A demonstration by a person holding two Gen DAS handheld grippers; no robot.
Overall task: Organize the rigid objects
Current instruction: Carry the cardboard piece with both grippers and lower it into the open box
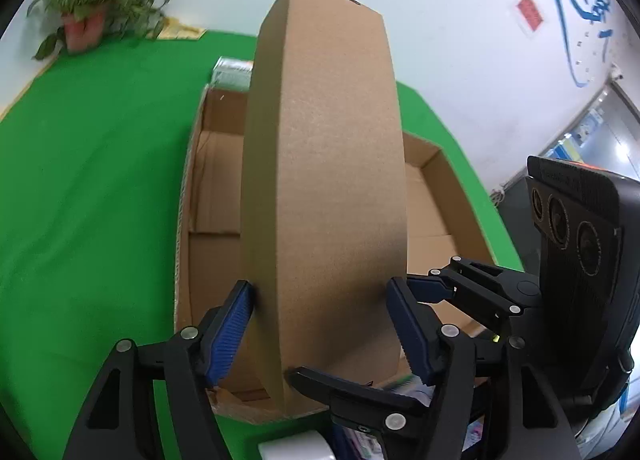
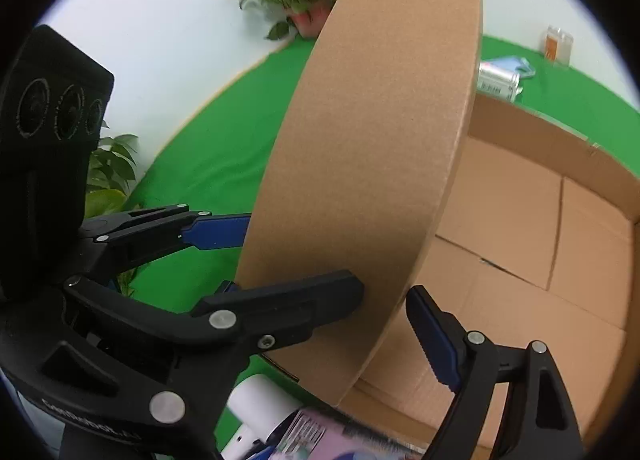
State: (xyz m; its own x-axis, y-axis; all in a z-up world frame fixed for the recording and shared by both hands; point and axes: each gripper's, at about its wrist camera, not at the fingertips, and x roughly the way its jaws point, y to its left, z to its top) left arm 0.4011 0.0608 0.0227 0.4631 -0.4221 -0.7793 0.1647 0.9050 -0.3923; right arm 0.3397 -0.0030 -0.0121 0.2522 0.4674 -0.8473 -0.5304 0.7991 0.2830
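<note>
- Together, two tongs hold one tall, narrow cardboard box (image 1: 324, 180) upright over an open carton (image 1: 192, 220) on a green surface (image 1: 92, 180).
- Left tongs (image 1: 320, 324): jaws about half open, blue pads pressing the box's two opposite sides near its lower end.
- Right tongs (image 2: 386, 324): jaws wide, clamped on the same box; the right pad touches its edge.
- The carton looks empty inside, its flaps folded flat.
- A potted plant (image 1: 86, 0) stands at the surface's far edge by the white wall.
- A can (image 2: 498, 80) lies beyond the carton.
</note>
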